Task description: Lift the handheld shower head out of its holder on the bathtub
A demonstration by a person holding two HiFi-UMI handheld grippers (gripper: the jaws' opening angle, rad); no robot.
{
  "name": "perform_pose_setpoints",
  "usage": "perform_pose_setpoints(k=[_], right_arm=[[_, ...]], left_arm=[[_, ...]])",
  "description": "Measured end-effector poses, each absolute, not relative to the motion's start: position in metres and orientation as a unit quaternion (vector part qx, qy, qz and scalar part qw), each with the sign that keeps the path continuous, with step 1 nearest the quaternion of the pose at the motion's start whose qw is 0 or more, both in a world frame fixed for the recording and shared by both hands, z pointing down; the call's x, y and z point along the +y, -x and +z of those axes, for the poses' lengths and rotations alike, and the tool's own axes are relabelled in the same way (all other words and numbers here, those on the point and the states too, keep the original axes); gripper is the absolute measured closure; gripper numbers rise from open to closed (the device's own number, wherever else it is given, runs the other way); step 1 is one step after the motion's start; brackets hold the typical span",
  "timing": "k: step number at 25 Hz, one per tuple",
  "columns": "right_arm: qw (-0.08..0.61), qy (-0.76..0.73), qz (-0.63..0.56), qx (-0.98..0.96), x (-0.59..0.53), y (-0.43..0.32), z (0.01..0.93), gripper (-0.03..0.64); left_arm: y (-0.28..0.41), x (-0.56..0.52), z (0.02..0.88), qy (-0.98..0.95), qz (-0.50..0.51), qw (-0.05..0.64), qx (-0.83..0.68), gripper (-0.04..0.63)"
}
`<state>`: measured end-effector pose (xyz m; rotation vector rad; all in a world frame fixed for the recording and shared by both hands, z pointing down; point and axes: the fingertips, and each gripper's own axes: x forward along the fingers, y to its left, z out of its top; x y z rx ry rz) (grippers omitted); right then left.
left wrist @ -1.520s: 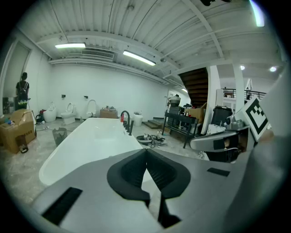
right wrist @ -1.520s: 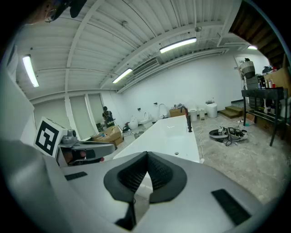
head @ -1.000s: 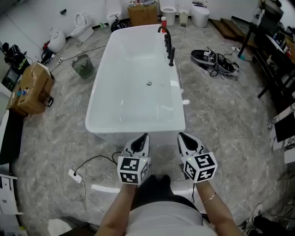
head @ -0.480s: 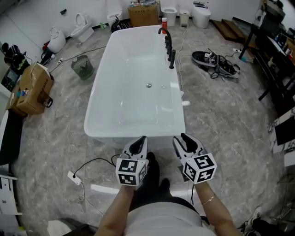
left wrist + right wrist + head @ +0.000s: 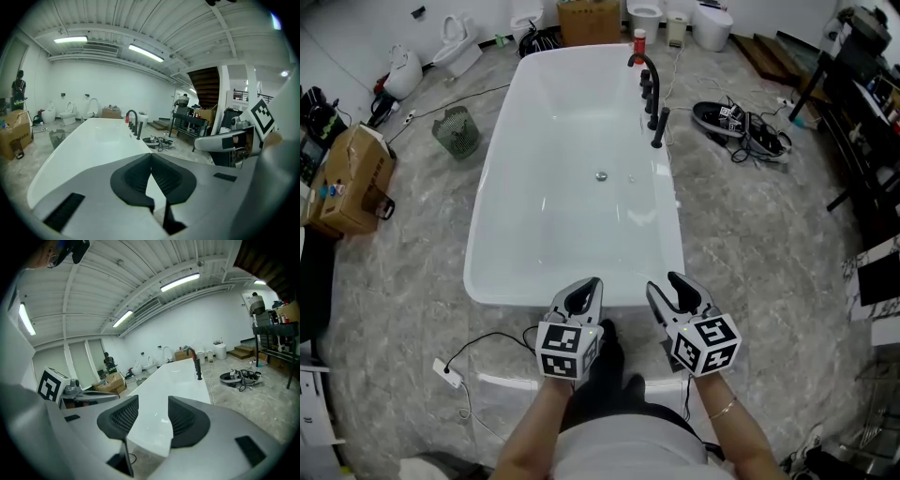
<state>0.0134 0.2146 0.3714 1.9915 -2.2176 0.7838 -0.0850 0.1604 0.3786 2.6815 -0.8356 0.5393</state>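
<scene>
A white bathtub lies lengthwise ahead of me. On its right rim stand a black arched faucet and, nearer to me, the black handheld shower head, upright in its holder. Both are far from my grippers. My left gripper hovers at the tub's near end with its pads meeting, holding nothing. My right gripper is beside it, jaws opening with nothing between them. The left gripper view shows the shower head past the shut left gripper. The right gripper view shows the shower head beyond the right gripper.
A wire waste basket and a cardboard box stand left of the tub. Shoes and tangled cables lie on the floor to its right, near a black rack. A white cable with a plug runs by my feet.
Both grippers have moved forward to the tub's near end, and the tub looks nearer. The right gripper's jaws have spread apart. The left gripper's jaws stay together.
</scene>
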Motion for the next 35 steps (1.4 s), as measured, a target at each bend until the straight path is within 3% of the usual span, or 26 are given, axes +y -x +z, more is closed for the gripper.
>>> perform_pose_setpoints(k=[16,35], right_arm=[[0.052,-0.675,0.272,-0.684,0.012,-0.037,0.397,0.414],[0.059,-0.688,0.276,-0.669,-0.149,-0.186,0.445,0.414]], left_arm=[[0.079,-0.031,0.413,-0.926,0.194,0.182,-0.269,0.575],[-0.001,-0.140,0.455,-0.900,0.205,0.204,-0.326,0.575]])
